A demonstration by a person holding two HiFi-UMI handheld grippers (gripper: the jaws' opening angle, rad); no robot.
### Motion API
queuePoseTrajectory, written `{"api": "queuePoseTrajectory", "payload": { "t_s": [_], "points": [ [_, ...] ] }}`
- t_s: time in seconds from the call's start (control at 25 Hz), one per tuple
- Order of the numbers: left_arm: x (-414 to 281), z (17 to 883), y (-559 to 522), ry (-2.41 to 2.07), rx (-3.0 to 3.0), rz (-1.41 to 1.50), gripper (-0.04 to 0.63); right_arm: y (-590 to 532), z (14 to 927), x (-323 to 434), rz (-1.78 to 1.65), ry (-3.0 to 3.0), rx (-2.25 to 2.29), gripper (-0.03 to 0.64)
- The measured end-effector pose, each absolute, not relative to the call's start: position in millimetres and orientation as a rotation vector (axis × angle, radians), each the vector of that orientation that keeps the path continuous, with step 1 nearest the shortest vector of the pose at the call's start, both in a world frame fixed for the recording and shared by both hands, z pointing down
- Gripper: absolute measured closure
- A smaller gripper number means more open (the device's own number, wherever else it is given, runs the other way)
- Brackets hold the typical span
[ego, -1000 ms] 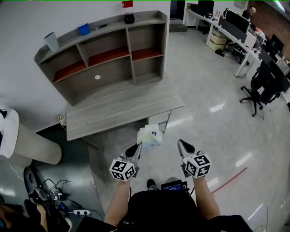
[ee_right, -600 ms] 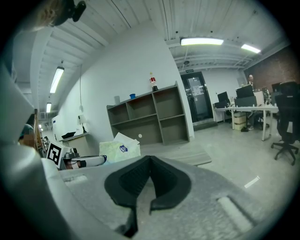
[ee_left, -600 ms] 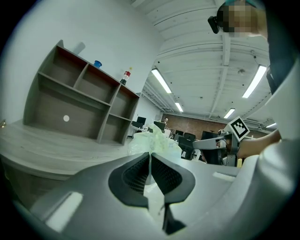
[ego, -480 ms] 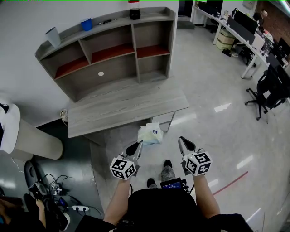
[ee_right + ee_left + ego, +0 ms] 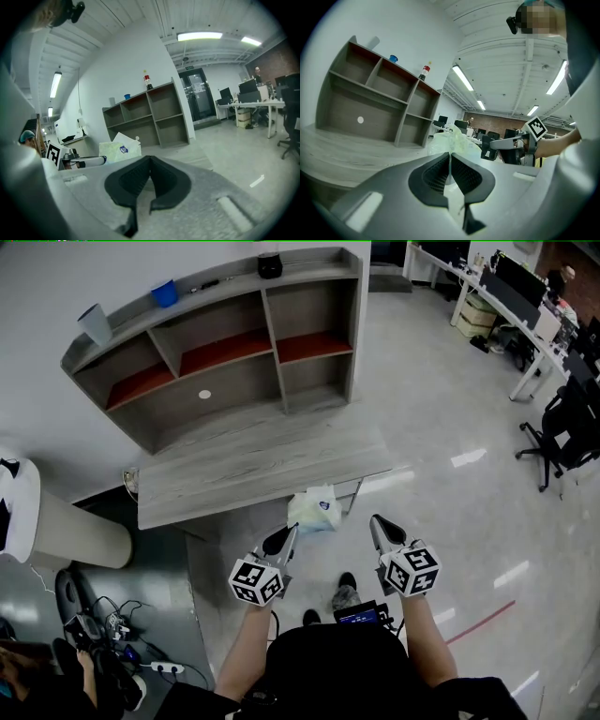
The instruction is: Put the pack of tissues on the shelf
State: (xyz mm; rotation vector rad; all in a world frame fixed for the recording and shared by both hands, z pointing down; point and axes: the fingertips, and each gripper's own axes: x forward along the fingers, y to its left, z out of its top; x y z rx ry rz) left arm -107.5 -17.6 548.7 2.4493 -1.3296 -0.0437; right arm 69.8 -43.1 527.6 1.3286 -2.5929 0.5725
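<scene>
The left claw [image 5: 450, 161] is pinched almost closed on a thin flap of wrapper. The pack of tissues [image 5: 451, 140] hangs just past its tips, carried by that edge alone. My guess is that the grip sits there because the soft pack is too bulky to fit between the jaws. A hold on film like this could let the pack swing or slip.

The right claw [image 5: 150, 165] is level with the left one, on the far side of the pack and apart from it. Its jaws are together on nothing. It looks to be kept free, perhaps to steady the pack at the placing.

Just ahead of both claws, below the pack, is the near edge of the desk [image 5: 253, 460]. The shelf [image 5: 273, 352] stands at the desk's far side, well beyond the tips, so the pack has not reached it.

The shelf's bays look empty. The upper ones have red floors, and the wide lower one shows only a white round mark [image 5: 204, 395] on its back panel, so any bay could take the pack.

On the top board stand a blue cup [image 5: 166, 293], a pale cup [image 5: 94, 322] and a dark jar [image 5: 270, 263]. I cannot tell what is inside them.
</scene>
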Motion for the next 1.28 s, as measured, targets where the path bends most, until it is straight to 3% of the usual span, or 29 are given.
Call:
{"api": "queuePoseTrajectory", "payload": {
  "t_s": [1.28],
  "points": [
    [-83, 545, -132, -1.579, 2.287, -0.046, 0.586, -187, 546, 101, 0.644, -2.683, 1.055, 0.617]
  ]
}}
